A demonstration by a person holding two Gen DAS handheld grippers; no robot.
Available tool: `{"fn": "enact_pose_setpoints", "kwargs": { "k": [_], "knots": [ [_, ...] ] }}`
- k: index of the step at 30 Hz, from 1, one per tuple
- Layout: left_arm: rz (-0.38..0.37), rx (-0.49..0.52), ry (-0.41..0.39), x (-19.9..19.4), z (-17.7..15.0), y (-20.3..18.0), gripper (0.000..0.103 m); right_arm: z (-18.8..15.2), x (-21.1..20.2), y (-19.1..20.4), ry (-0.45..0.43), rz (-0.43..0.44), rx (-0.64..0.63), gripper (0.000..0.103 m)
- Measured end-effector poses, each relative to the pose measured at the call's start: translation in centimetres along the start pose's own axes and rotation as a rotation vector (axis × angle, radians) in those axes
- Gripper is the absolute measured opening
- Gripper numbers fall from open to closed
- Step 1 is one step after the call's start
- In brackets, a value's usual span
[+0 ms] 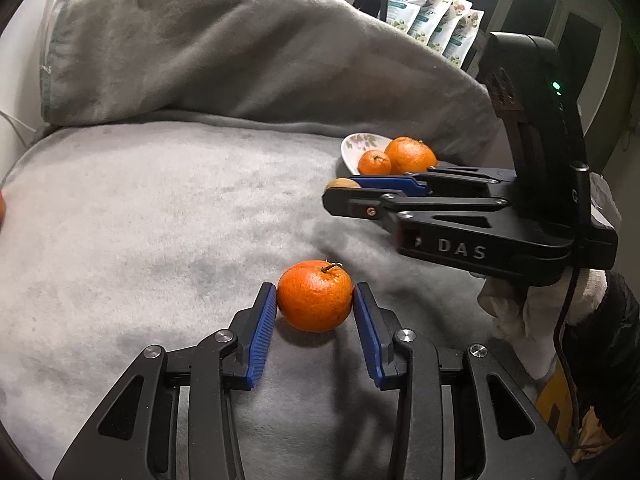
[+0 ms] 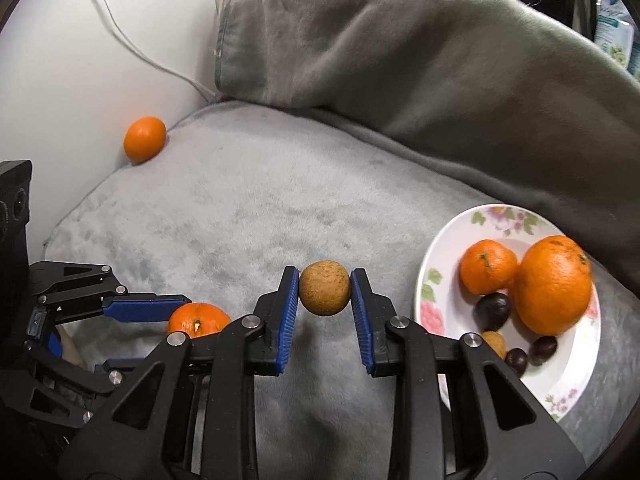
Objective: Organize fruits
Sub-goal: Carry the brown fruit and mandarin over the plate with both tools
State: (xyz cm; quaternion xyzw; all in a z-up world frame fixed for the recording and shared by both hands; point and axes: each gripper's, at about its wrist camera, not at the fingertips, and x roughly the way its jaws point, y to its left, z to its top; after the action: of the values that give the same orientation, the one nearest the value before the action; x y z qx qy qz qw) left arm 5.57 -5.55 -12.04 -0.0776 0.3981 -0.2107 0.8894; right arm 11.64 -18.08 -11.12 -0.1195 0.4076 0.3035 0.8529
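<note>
My left gripper [image 1: 315, 300] has its blue pads touching both sides of an orange tangerine [image 1: 315, 296] that rests on the grey blanket [image 1: 160, 220]; the tangerine also shows in the right wrist view [image 2: 198, 319]. My right gripper [image 2: 325, 290] is shut on a small round brown fruit [image 2: 325, 288] and holds it above the blanket, left of the floral plate [image 2: 448, 240]. The plate holds a big orange [image 2: 554, 284], a tangerine [image 2: 488, 266], dark plums [image 2: 493, 310] and a small brown fruit [image 2: 494, 342]. The right gripper also shows in the left wrist view [image 1: 344, 190].
Another tangerine [image 2: 145, 138] lies at the far left against the white wall [image 2: 80, 80]. A bunched grey blanket [image 2: 400, 60] rises behind the plate. White cables [image 2: 120, 40] run down the wall. Several snack pouches [image 1: 436, 16] stand at the back right.
</note>
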Motion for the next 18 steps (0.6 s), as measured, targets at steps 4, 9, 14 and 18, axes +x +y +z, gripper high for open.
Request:
{"fn": "enact_pose_setpoints", "kwargs": {
  "k": [4,9,14,18],
  "knots": [
    [-0.007,0.007,-0.016,-0.3,0.7,-0.4,0.038,-0.3,-1.9,-0.9,-0.04,-0.013,0.024,0.028],
    [-0.013,0.021,-0.033,-0.3,1.6,-1.0,0.038,-1.1,-4.3,-2.6,-0.086,-0.044,0.067,0.028],
    [-0.024,0.038,-0.047,-0.1,2.6,-1.8,0.038,-2.1,-6.1,-4.3,-0.117,-0.08,0.102,0.028],
    [-0.032,0.057,-0.057,0.2,3.6,-2.6,0.038,-2.9,-7.3,-5.7,-0.133,-0.104,0.136,0.028]
  ]
}}
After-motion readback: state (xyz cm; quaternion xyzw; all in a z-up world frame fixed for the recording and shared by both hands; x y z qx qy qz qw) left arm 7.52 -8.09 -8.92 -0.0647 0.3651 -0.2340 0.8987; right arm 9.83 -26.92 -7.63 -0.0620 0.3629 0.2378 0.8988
